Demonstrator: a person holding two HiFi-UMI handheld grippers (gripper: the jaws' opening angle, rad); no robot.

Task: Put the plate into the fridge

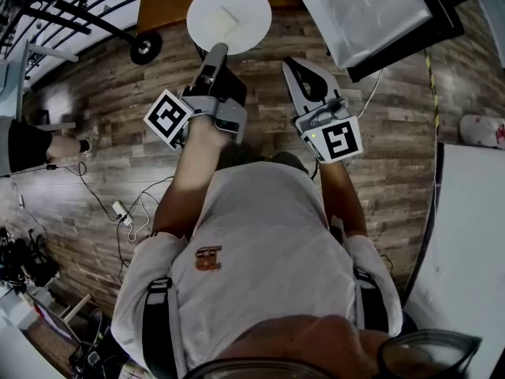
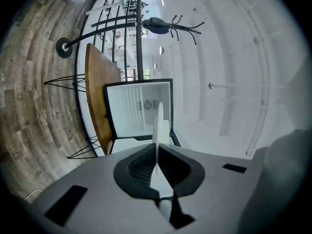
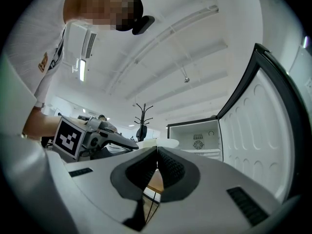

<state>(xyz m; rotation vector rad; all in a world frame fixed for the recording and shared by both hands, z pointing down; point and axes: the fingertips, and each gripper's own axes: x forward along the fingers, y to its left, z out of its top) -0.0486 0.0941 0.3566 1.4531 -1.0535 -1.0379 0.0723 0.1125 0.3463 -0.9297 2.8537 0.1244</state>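
Ahead of the plate (image 2: 158, 123), the fridge (image 2: 139, 106) stands open, wooden table (image 2: 97, 87) beside.

Person wears a pale short-sleeved T-shirt (image 1: 260, 227) with a small orange-brown logo (image 1: 208, 257) on the chest. Dark straps (image 1: 158, 322) run over both shoulders. Dark-rimmed glasses (image 1: 430, 352) show at the bottom edge of the head view.

The left gripper (image 1: 218, 50) has a grey body and dark jaws with black ribbed pads (image 2: 141, 167). The right gripper (image 1: 289, 64) has a light grey shell and the same ribbing. Each carries a cube (image 1: 168, 118) with black-and-white square markers.
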